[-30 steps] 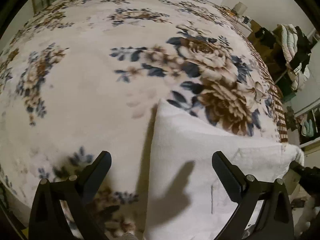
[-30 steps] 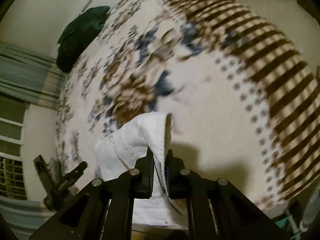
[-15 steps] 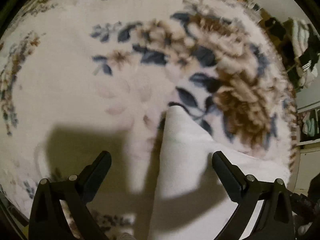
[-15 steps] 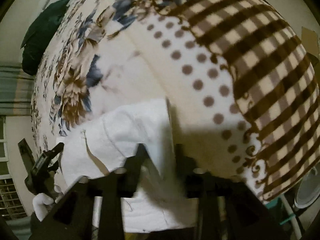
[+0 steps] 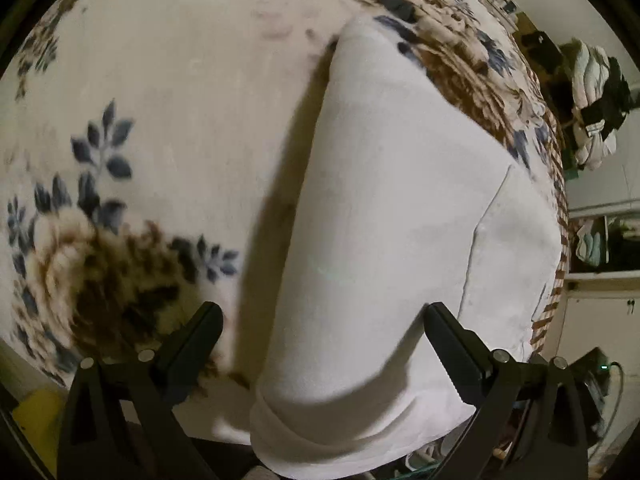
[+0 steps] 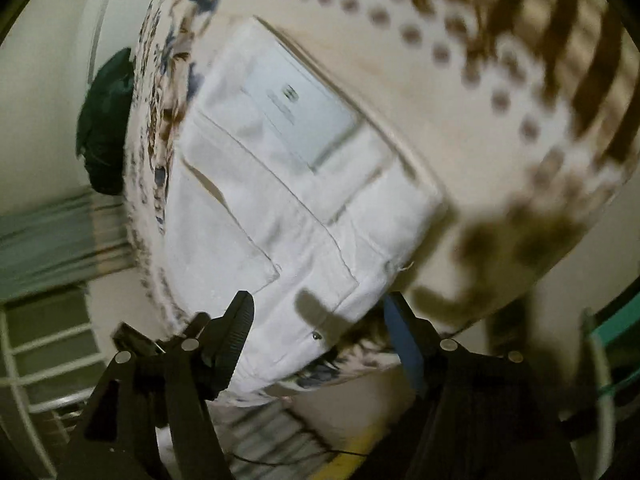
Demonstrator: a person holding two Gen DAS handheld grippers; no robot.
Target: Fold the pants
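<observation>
The white pants lie folded in a flat bundle on the floral blanket near the bed's edge. In the right wrist view the pants show a back pocket, a label patch and a rivet. My left gripper is open and empty, its fingers straddling the near end of the bundle just above it. My right gripper is open and empty, hovering over the waist corner of the pants.
The blanket's striped and dotted border runs along the bed edge. A dark green cloth lies at the far end of the bed. Shelves with clothes stand beyond the bed. A window grille is at lower left.
My right gripper let go of the pants' edge, opened and pulled back. The fold now lies flat. My left gripper moved back toward the near end of the bundle.
</observation>
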